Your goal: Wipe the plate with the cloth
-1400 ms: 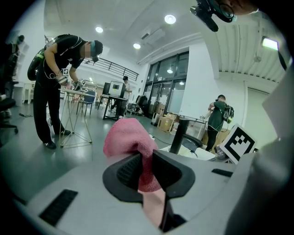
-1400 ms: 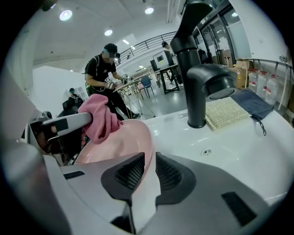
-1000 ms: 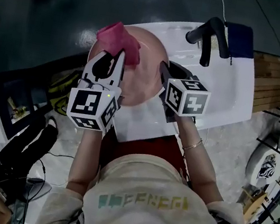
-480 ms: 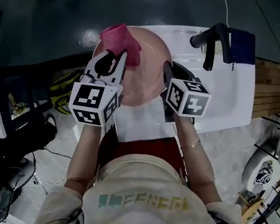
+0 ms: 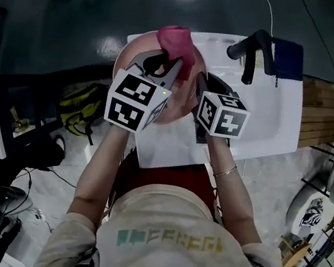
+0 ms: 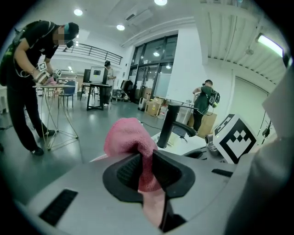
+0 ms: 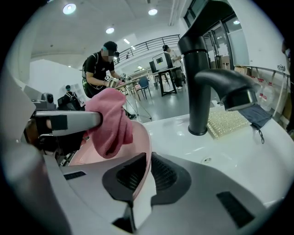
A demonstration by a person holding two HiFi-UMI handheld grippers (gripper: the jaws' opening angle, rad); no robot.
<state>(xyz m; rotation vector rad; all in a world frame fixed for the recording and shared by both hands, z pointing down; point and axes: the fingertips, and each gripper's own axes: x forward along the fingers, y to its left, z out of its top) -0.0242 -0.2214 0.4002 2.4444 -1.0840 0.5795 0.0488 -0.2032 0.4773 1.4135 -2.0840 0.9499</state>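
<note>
Pinched between the jaws of the left gripper [image 6: 144, 170] is the pink cloth [image 6: 128, 137], a fold of which is squeezed between the two pads while the rest bulges out above them. The jaws of the right gripper [image 7: 146, 172] are closed on the rim of the pink plate [image 7: 87, 153], which runs edge-on between the pads.

In the head view, a white sink [image 5: 267, 109] is seen ahead of the person, and the plate [image 5: 127, 59] is held at its left end, partly overhanging the dark floor. The plate is tilted, with its inner face turned toward the left gripper [image 5: 163, 65], and it is gripped at its near right edge by the right gripper [image 5: 197, 80].

A black faucet [image 5: 254, 46] stands on the far side of the sink, to the right of the plate and apart from it; in the right gripper view the faucet [image 7: 202, 82] is seen upright with its spout reaching to the right.

The cloth [image 5: 176, 40] is held at the far rim of the plate, and in the right gripper view the cloth [image 7: 110, 121] hangs against the plate's inner face.

A dark blue rag [image 5: 289, 58] lies on the sink's far right corner, just beside the faucet, and a pale beaded mat [image 7: 225, 121] is seen between the two.
</note>
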